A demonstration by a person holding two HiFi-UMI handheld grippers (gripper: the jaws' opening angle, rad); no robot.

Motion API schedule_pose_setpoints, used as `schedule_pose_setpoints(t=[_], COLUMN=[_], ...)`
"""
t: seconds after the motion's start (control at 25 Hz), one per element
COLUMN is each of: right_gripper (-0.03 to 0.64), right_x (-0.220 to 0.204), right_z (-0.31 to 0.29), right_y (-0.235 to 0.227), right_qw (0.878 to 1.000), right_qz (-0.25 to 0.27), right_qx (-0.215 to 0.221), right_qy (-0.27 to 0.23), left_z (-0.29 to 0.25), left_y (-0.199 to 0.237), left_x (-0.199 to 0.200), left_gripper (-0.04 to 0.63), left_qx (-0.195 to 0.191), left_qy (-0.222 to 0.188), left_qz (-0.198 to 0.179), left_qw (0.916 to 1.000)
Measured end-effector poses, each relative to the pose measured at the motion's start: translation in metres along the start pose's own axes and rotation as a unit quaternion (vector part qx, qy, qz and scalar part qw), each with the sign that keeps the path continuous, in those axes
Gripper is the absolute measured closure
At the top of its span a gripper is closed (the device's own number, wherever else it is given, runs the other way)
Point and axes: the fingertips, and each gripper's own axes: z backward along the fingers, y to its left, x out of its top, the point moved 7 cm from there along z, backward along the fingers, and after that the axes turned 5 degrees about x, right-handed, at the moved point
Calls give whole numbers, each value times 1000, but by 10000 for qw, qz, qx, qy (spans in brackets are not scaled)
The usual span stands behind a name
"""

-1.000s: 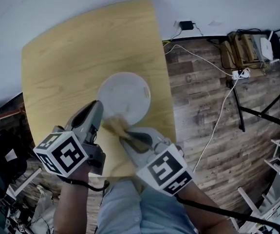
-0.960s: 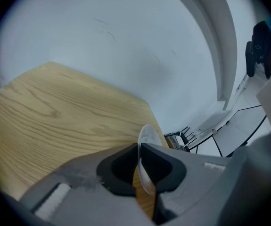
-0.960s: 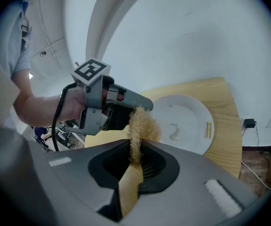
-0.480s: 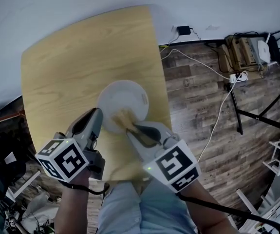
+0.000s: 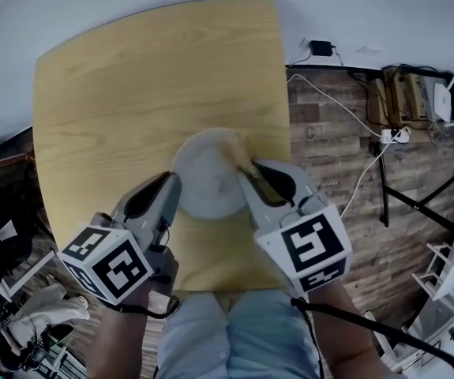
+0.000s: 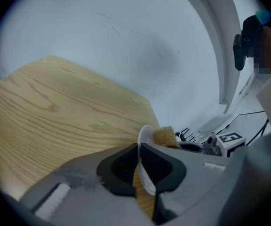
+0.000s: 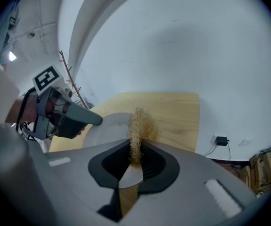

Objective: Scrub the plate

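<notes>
A white plate (image 5: 204, 174) lies on the light wooden table (image 5: 124, 93), near its front edge. My left gripper (image 5: 174, 186) is shut on the plate's left rim (image 6: 144, 173), which runs edge-on between the jaws in the left gripper view. My right gripper (image 5: 246, 170) is shut on a tan fibrous scrubber (image 5: 234, 147), pressed onto the plate's far right part. In the right gripper view the scrubber (image 7: 139, 131) stands up out of the jaws over the plate (image 7: 108, 128), with the left gripper (image 7: 95, 119) at the left.
A white wall lies beyond the table's far edge. Right of the table is wood-plank floor (image 5: 345, 133) with a white cable (image 5: 362, 172), a black adapter (image 5: 320, 49), a power strip and black metal legs (image 5: 424, 204). Clutter sits at the lower left (image 5: 21, 314).
The right gripper has swept the scrubber from the plate's near edge across to its far right part. The left gripper has kept its hold on the plate's left rim.
</notes>
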Motion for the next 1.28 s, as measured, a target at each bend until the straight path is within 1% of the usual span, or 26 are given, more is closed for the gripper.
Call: schedule_pose_setpoints(t=[0.12, 0.24, 0.52, 0.88, 1.12, 1.28], right_gripper=[574, 574, 574, 574, 574, 574], right_x=[-2, -3, -12, -28, -37, -40], right_z=[-7, -13, -17, -13, -5, 2], right_y=[-6, -3, 25, 66, 88, 98], right_qw=[9999, 9998, 9986, 9950, 9927, 9923], right_qz=[55, -1, -127, -103, -131, -133], right_qx=[-15, 89, 474, 945, 1156, 1210], right_qy=[115, 159, 194, 291, 306, 227], left_z=[-2, -2, -1, 2, 4, 8], left_y=[2, 3, 8, 5, 2, 1], left_x=[3, 6, 6, 5, 4, 2], left_gripper=[551, 551, 551, 551, 551, 551], left_qx=[-24, -6, 80, 122, 103, 106], left_qy=[-19, -46, -91, -159, -203, -211], left_qz=[91, 143, 212, 13, -160, -232], left_qw=[10000, 9999, 9997, 9998, 9996, 9995])
